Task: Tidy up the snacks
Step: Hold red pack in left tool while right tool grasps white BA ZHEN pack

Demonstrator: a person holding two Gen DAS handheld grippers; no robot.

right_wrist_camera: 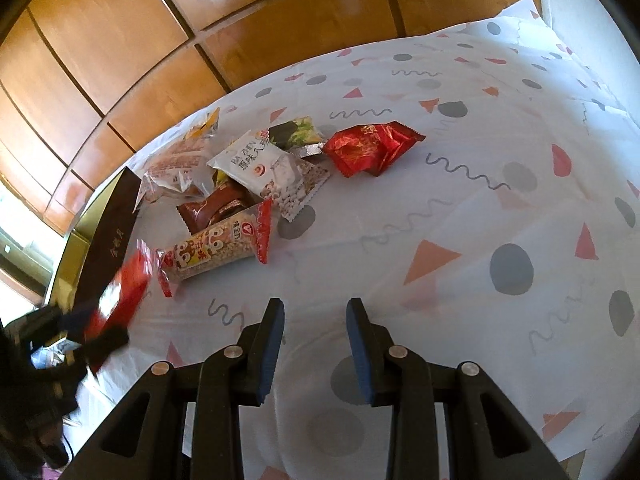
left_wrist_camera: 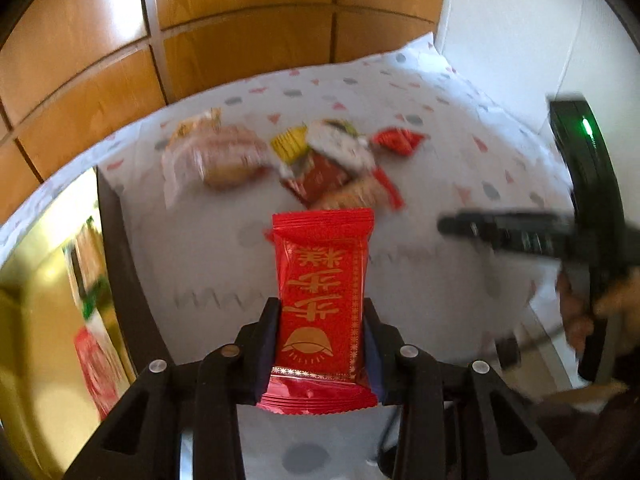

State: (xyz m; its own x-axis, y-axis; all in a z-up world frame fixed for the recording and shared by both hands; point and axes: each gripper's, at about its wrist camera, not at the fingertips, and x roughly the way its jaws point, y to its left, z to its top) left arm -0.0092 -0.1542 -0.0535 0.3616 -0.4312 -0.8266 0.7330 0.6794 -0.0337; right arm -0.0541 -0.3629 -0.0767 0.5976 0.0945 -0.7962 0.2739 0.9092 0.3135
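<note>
My left gripper is shut on a red snack packet with gold characters, held upright above the patterned tablecloth. The right wrist view shows that same packet blurred at lower left, beside a dark box. A pile of snacks lies further back: a crinkled red packet, a white packet, a peanut bar with red ends, a brown packet and a clear-wrapped pastry. My right gripper hovers open over bare cloth in front of the pile, with nothing between its fingers.
The dark box's wall stands at the table's left edge, and its gold inside holds several packets. Wooden panels rise behind the table. A white wall is at the right. A hand grips the right tool.
</note>
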